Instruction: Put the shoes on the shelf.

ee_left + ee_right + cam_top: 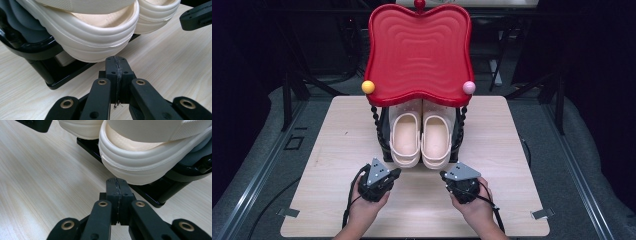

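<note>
Cream foam clogs, a pair: left clog (405, 138) and right clog (436, 141), sit side by side at frame centre in the high view, toes toward the person, on the lower tier of a black stand (383, 134) under a glossy red wavy tray (419, 52). Stand is on a pale wooden table (322, 165).

Left gripper (395, 173) sits lower centre-left, just short of the left clog's toe; jaws fully together, holding nothing. Right gripper (443, 175) mirrors it at lower centre-right before the right clog; jaws also pressed together, empty. In both gripper views the shut tips, left gripper (116, 60) and right gripper (117, 181), sit just below the ribbed toe rim; touching or a hair apart, hard to tell.

Risks: closed tips can only nudge, so a push forward may shove the clogs deeper or skid the stand. Lifting under the toes could tip a clog off the tier. The soft rounded toe gives a poor bite if the jaws open late.
</note>
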A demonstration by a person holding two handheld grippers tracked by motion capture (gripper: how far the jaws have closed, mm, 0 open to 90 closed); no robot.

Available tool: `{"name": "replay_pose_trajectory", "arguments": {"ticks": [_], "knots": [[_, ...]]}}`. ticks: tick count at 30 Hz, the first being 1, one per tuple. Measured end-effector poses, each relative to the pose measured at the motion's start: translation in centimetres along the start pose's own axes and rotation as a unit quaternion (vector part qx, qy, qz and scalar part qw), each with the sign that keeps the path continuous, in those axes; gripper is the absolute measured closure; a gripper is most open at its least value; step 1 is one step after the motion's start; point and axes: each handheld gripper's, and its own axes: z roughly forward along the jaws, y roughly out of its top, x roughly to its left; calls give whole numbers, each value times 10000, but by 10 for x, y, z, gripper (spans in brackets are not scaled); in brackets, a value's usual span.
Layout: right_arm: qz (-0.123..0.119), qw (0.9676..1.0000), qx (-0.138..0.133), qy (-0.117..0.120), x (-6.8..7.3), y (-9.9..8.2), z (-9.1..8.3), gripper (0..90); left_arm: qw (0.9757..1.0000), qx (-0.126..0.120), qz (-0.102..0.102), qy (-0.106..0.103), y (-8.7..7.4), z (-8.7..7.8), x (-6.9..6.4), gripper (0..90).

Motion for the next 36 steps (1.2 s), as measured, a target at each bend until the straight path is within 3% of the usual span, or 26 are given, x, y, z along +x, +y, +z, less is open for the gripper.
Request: {"name": "replay_pose_trajectory", "arguments": {"ticks": [10, 25, 36], "knots": [[119, 9999, 23, -49, -4, 2, 7, 900, 9999, 22, -101, -15, 0, 10, -1, 896], [28, 9995, -3, -307, -7, 3, 1, 900, 9999, -3, -118, 44, 4, 4, 1, 899], [69, 9988, -15, -479, -18, 7, -3, 900, 9998, -48, -139, 164, 11, 1, 9, 899]]}}
